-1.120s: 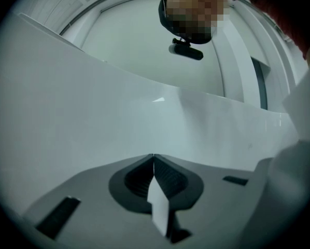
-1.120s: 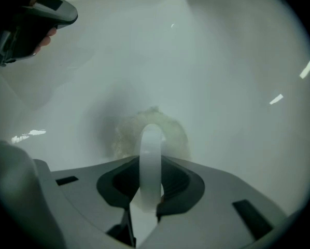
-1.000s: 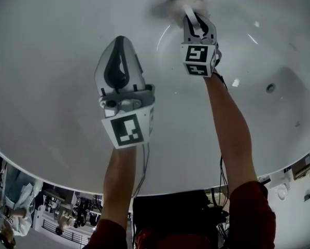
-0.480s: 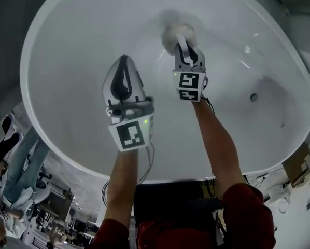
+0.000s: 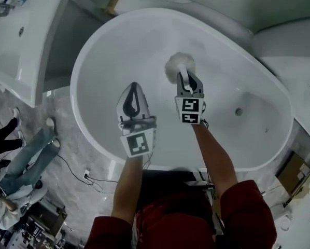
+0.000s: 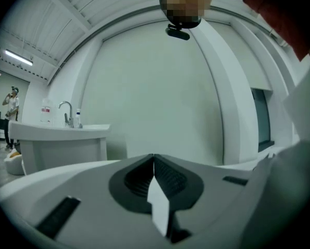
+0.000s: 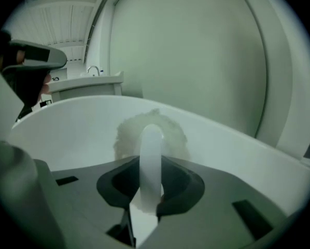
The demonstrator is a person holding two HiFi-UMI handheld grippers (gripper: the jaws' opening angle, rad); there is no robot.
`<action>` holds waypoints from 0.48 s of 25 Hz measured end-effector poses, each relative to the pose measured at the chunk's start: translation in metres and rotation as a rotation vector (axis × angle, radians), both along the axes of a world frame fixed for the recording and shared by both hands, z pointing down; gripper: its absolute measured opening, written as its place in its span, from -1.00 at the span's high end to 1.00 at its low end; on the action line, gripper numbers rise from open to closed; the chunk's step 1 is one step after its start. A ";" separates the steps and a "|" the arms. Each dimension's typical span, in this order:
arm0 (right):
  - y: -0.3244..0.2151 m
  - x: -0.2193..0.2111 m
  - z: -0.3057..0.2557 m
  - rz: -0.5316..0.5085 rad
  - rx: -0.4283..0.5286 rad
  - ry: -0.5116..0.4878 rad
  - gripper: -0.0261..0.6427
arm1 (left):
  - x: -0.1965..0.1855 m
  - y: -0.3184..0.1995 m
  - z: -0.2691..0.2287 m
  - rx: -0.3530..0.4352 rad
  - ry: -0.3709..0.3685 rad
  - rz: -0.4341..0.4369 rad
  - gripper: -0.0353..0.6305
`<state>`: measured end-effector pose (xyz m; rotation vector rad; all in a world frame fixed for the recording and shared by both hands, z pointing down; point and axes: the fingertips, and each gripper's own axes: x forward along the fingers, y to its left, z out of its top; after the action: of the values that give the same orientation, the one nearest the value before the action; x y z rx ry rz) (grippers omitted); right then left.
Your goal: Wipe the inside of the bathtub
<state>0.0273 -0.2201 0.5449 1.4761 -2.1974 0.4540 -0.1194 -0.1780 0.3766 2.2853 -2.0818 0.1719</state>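
Straight down below, a white oval bathtub [image 5: 82, 61], in view whole from rim to rim. Over its middle, both grippers side by side, near each other but not touching.

On the right, the right gripper [image 5: 184, 77], clamped on the white handle [image 7: 151, 154] of a fluffy scrubber [image 5: 179, 65]. Fluffy head just beyond the jaw tips, low in the tub and a little far of centre; touching the surface or not, hard to tell. On the left, the left gripper [image 5: 134, 87], jaws pressed together with nothing between them, held above the tub floor.

Plenty of bare white surface all round the scrubber. Wide floor to the left. A long slope up to the far rim. More floor to the right as far as the drain [image 5: 239, 111], well apart from the scrubber. Near rim under both forearms, curving away to either side. Far-right rim close beside another white curved surface.

Outside the left rim, a strip of grey marbled floor [image 5: 61, 128], with a cable [image 5: 72, 166] trailing across it and a person in jeans [image 5: 28, 152] well apart from the tub. At far left, a second, square-edged tub [image 5: 15, 51], set off from the oval one by a narrow gap. At near right, past the rim, a cardboard box [image 5: 292, 173].
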 end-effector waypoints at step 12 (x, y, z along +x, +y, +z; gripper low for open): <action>0.088 0.029 -0.250 -0.041 0.171 -0.072 0.65 | 0.016 0.112 -0.149 0.056 -0.058 -0.003 0.84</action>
<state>0.0559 -0.1321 0.2952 1.5194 -2.3701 0.3167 -0.1032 -0.0661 0.2271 2.3363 -2.1439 0.1848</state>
